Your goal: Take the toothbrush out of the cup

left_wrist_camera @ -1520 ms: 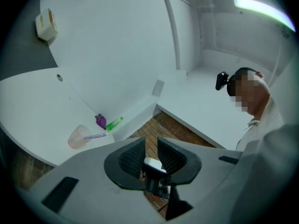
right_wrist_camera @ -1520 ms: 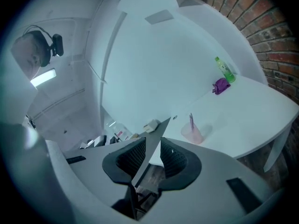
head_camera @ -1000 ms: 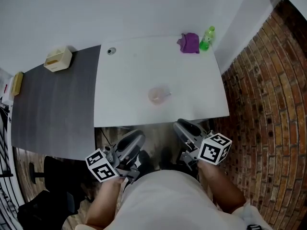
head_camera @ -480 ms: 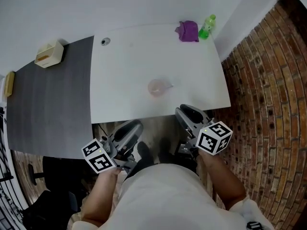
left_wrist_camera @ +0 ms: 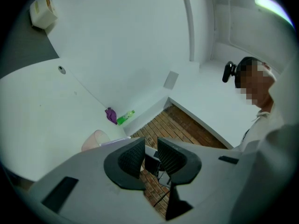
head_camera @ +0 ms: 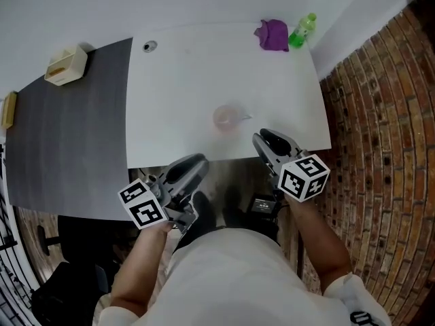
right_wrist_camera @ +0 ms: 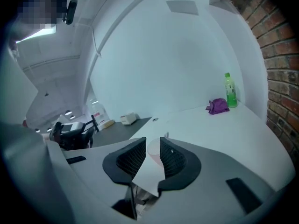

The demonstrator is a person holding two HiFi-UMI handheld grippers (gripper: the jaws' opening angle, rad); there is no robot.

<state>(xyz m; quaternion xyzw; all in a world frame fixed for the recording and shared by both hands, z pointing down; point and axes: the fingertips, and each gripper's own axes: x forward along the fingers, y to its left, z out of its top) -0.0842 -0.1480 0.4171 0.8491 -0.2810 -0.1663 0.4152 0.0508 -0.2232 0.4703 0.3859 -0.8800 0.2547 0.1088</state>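
Note:
A translucent pink cup (head_camera: 223, 117) stands on the white table (head_camera: 183, 94), towards its near edge. A pale toothbrush (head_camera: 243, 117) sticks out of it to the right. My right gripper (head_camera: 264, 138) hovers at the table's near edge, just right of the cup and apart from it, its jaws nearly together with nothing between them. In the right gripper view the cup (right_wrist_camera: 153, 148) shows through the narrow gap of the gripper (right_wrist_camera: 153, 155). My left gripper (head_camera: 199, 163) hangs below the near edge, also shut and empty. In the left gripper view the cup (left_wrist_camera: 96, 140) lies left of the gripper (left_wrist_camera: 150, 155).
A purple cloth (head_camera: 273, 34) and a green bottle (head_camera: 302, 31) sit at the table's far right corner. A dark grey table (head_camera: 68, 134) adjoins on the left with a beige box (head_camera: 66, 64). A brick wall (head_camera: 380, 114) runs along the right.
Both grippers have come forward towards the table's near edge; the right one now reaches over it beside the cup. The cup and toothbrush have not moved.

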